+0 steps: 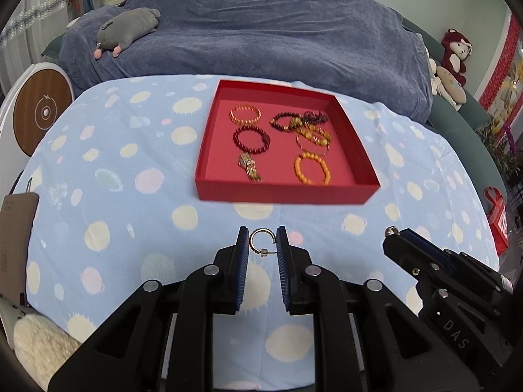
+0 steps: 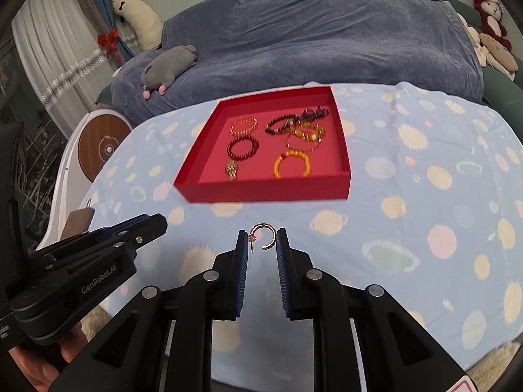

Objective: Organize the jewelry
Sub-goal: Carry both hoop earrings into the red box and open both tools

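Note:
A red tray [image 1: 281, 192] [image 2: 261, 191] sits on the spotted blue cloth and holds several bead bracelets and a gold watch [image 1: 250, 167] [image 2: 231, 169]. My left gripper [image 1: 262, 240] is shut on a small gold hoop earring [image 1: 258, 233], held above the cloth in front of the tray. My right gripper [image 2: 262, 240] is shut on a matching gold hoop earring [image 2: 265, 228]. In the left wrist view the right gripper [image 1: 397, 233] shows at the right with its hoop [image 1: 391, 229] poking out. The left gripper [image 2: 153, 223] appears at the left of the right wrist view.
The cloth-covered table [image 1: 114, 196] ends near a blue-covered sofa [image 1: 261, 32] with a grey plush toy [image 1: 129, 29]. A round white and wood device [image 1: 41, 114] stands at the left. Red plush toys [image 1: 456, 52] sit far right. A brown card [image 1: 14, 235] lies at the left edge.

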Action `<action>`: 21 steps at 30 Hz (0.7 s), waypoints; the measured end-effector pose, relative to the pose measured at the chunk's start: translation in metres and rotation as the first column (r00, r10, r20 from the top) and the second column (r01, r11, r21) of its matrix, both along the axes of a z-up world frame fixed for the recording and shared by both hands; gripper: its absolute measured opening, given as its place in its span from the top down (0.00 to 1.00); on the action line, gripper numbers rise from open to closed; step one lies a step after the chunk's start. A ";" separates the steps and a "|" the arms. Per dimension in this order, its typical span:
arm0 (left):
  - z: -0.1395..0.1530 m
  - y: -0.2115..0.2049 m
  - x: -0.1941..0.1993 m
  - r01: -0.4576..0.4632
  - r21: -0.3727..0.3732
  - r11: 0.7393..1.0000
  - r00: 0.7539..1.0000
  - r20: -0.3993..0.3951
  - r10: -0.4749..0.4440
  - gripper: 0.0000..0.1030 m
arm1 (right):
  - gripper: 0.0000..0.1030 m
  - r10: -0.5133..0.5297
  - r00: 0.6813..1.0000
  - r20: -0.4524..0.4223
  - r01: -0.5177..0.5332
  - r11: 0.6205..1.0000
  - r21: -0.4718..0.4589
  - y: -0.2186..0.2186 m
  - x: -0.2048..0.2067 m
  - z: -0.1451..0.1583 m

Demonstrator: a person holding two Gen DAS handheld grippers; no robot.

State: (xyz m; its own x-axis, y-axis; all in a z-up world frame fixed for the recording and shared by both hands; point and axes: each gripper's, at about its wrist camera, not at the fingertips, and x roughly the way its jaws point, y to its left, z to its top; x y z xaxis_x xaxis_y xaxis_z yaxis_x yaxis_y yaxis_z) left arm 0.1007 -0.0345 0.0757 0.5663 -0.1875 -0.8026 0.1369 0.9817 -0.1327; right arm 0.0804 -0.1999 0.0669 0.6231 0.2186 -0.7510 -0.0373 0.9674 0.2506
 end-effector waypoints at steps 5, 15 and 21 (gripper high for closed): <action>0.006 -0.001 0.032 -0.015 -0.009 1.000 1.000 0.014 0.015 0.84 | 0.84 -0.011 1.000 0.015 0.011 1.000 -0.001 -0.008 0.032 0.005; 0.002 -0.015 0.093 -0.025 0.003 1.000 0.999 0.027 0.025 0.84 | 0.84 -0.016 1.000 0.011 0.016 1.000 -0.009 -0.013 0.095 -0.005; -0.013 -0.025 0.121 -0.025 0.027 0.999 1.000 0.006 0.025 0.84 | 0.84 -0.009 1.000 0.001 0.009 1.000 -0.006 -0.011 0.123 -0.014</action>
